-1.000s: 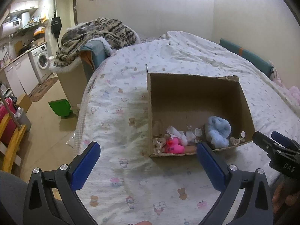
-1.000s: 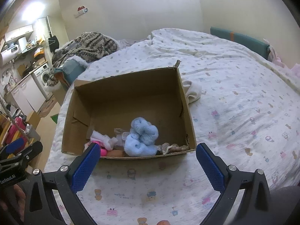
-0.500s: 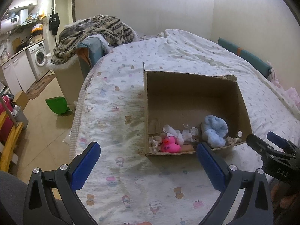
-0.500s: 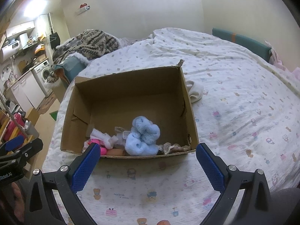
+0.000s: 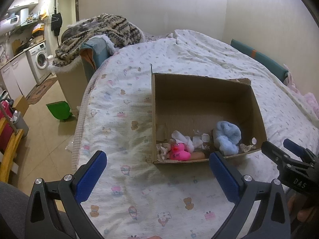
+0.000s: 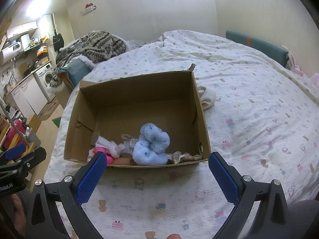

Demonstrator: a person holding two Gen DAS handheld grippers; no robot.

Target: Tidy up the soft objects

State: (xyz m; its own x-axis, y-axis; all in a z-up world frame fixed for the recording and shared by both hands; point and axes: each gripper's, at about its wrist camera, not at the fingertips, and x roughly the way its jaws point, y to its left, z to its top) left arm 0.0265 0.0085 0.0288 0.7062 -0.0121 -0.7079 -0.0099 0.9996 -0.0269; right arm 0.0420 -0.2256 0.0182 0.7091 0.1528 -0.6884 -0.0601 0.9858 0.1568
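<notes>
An open cardboard box (image 5: 257, 107) (image 6: 201, 119) sits on the bed. Along its near wall lie a fluffy light-blue soft toy (image 5: 227, 137) (image 6: 151, 145), a pink duck (image 5: 178, 152) (image 6: 101, 151), white cloth pieces (image 5: 184, 139) (image 6: 108, 144) and a beige lacy cloth (image 6: 183, 156). A white cloth (image 6: 207, 98) lies on the bed beside the box's right wall. My left gripper (image 5: 157, 171) is open and empty, short of the box and to its left. My right gripper (image 6: 157, 171) is open and empty, just before the box's near wall; it also shows in the left wrist view (image 5: 287, 153).
The bed (image 5: 123, 103) has a patterned white sheet, its left edge dropping to the floor. A striped blanket (image 5: 99, 31) is piled on a chair at the back left. A green dustpan (image 5: 58, 110), a washing machine (image 5: 38, 61) and a yellow chair (image 5: 10, 151) stand on the floor.
Both grippers have drawn back a little from the box and stayed open. The left wrist view has swung slightly left. Nothing in the box has moved.
</notes>
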